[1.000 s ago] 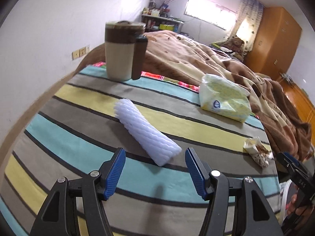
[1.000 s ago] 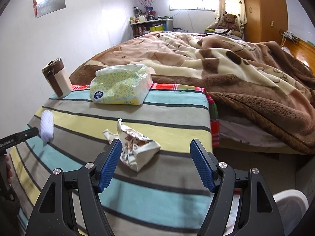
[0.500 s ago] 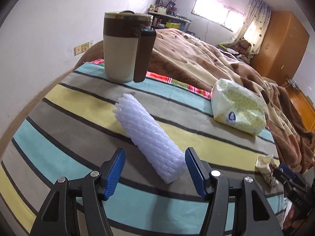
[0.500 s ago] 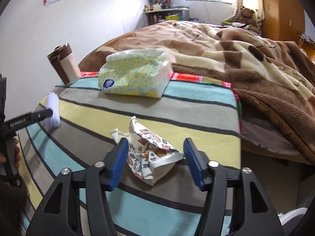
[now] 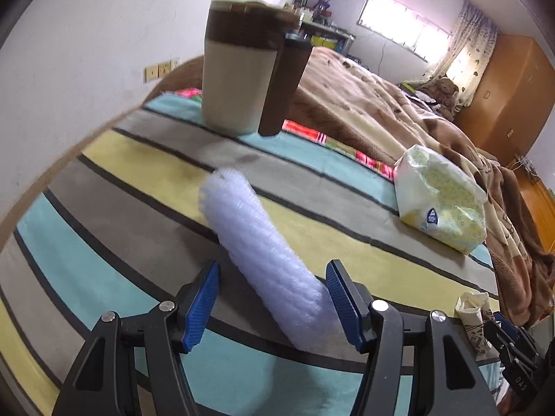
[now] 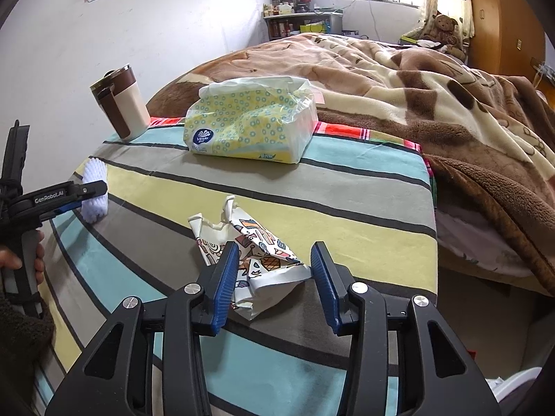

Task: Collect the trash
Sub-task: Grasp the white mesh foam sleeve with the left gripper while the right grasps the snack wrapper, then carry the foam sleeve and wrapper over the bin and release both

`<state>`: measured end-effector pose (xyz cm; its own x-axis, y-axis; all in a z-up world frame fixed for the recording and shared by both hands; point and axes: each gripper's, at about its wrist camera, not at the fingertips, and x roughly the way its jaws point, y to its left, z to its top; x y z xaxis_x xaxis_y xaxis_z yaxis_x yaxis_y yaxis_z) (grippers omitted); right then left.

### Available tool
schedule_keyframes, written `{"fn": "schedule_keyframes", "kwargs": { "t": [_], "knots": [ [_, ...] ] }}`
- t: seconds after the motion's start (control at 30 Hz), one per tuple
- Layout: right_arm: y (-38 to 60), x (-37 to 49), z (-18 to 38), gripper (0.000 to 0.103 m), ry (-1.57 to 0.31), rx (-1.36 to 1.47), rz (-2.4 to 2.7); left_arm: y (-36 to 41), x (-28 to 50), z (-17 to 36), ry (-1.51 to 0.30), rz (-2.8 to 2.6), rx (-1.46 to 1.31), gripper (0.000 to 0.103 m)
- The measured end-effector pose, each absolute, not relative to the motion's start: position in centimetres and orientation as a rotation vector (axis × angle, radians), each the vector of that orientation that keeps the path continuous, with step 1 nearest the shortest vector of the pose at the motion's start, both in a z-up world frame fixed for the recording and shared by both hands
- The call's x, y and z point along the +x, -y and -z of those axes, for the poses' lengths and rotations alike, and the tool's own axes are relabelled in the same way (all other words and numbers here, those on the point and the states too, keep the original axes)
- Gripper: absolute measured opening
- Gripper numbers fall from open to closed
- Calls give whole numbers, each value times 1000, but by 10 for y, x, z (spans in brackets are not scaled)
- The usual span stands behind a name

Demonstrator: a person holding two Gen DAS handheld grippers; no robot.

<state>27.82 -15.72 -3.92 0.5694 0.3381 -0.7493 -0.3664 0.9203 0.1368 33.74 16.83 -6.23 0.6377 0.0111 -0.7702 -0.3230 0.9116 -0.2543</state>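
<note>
Our left hand-held gripper [image 5: 272, 303] gapes around the white foam sleeve [image 5: 258, 253]; our right hand-held gripper [image 6: 274, 279] straddles the crumpled wrapper [image 6: 249, 253], open, on the striped counter [image 6: 347, 187].

Mug [image 5: 239, 79] — tissue pack [image 6: 251, 126] — blanket [image 6: 451, 79]

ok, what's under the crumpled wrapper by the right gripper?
The crumpled wrapper lies on the striped cloth, between the right gripper's open jaws. Anything beneath it is covered.
</note>
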Motion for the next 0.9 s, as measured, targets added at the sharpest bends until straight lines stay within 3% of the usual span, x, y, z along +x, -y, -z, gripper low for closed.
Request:
{"fn": "schedule_keyframes", "kwargs": {
  "t": [0.23,0.9],
  "knots": [
    [157,274,38,44,-863,-27,-413,-152,338,58,-869,-146,-342,30],
    [198,220,4,43,-768,115,-342,-73,266,7,-792,71,-236,27]
  ]
}}
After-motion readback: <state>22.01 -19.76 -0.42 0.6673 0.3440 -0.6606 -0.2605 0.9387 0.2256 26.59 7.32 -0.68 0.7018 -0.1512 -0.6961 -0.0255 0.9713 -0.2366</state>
